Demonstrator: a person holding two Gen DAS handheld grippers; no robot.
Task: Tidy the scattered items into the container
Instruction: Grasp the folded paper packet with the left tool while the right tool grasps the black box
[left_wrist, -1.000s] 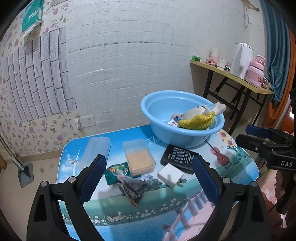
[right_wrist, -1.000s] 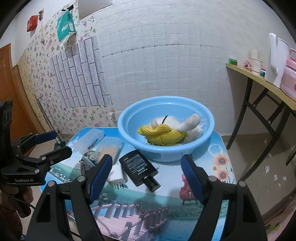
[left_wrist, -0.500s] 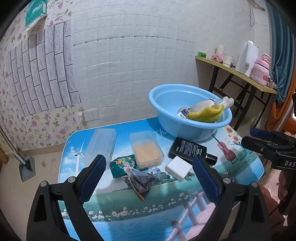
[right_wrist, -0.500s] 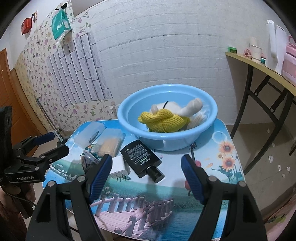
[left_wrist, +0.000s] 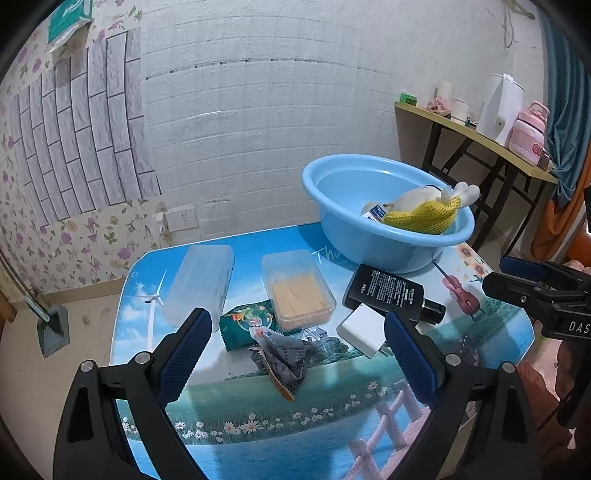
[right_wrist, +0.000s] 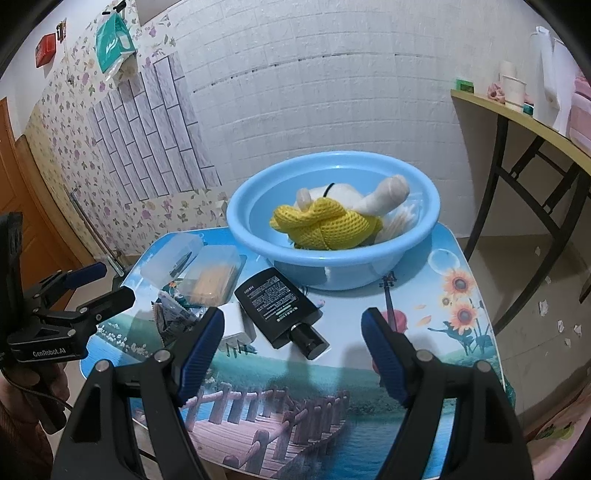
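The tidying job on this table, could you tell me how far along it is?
Done: the plush toy lies in the blue basin. In hand: nothing; left gripper and right gripper are open. Left: black bottle, white charger, two plastic boxes, packets.

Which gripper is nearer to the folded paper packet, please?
Left. The left gripper hangs open right over the folded paper packet; the right gripper is off to its right, by the black bottle.

White brick wall (left_wrist: 295, 92) (floral wallpaper (left_wrist: 74, 236))

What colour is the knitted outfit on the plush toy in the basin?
Yellow. The plush toy wears a yellow knit, clearest in the right wrist view.
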